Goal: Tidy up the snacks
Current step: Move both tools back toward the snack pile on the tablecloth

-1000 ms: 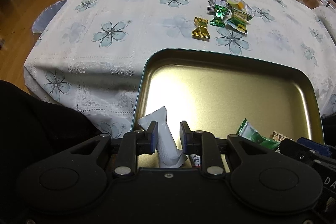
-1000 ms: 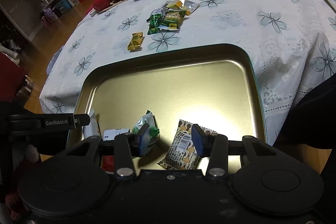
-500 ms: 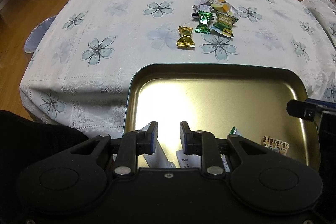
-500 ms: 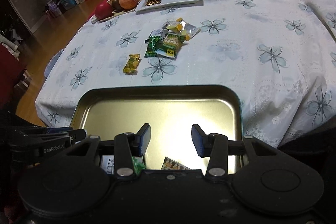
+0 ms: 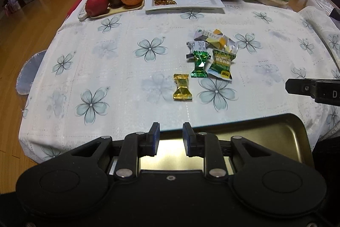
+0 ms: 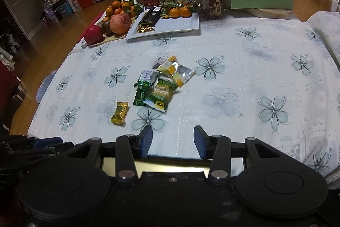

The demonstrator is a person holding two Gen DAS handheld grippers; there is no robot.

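A glossy gold metal tin (image 5: 276, 137) gleams on a matt white cloth (image 5: 127, 69) printed with flowers and edged in lacework. Shiny foil wrappers (image 5: 212, 56) lie crinkled on the cloth, one in gold foil (image 6: 119, 113). The grippers' black plastic is matt, and the wood floor (image 5: 25, 31) is polished.
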